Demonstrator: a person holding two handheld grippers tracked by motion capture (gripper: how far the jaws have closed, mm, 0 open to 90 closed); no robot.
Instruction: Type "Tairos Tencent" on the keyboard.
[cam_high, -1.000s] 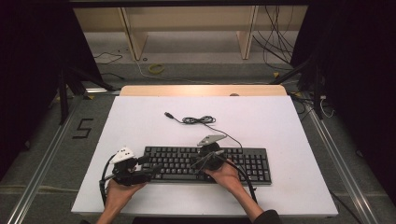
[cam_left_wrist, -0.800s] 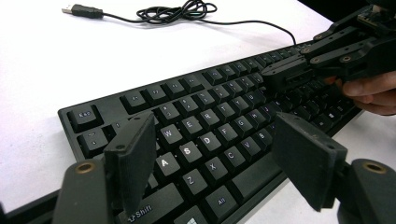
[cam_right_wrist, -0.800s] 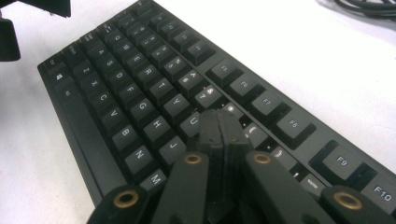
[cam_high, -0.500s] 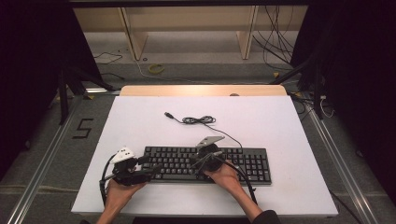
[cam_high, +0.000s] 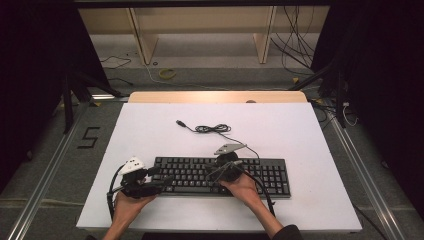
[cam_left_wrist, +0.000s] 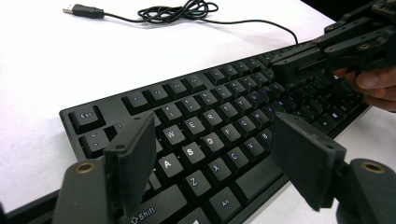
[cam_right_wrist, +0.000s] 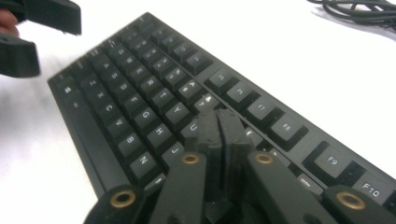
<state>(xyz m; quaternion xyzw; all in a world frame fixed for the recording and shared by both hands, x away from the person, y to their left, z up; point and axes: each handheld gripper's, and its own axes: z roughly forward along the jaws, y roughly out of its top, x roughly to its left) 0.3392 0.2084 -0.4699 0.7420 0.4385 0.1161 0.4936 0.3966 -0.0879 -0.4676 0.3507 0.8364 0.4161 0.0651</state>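
The left gripper (cam_high: 159, 183) hangs released over the left end of the keyboard (cam_high: 260, 172), near the table's (cam_high: 150, 125) front edge. The right gripper (cam_high: 212, 172), jaws together though just starting to part, tips hidden over mid-keys. Bare tabletop beyond, save the cable (cam_high: 212, 129).

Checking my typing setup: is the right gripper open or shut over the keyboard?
Shut: the right gripper has its jaws pressed together, tips down on the keyboard.

The white rectangular counter (cam_high: 150, 130) glares brightly under overhead light; dark surroundings frame it, and the right gripper view's foreground blurs softly.
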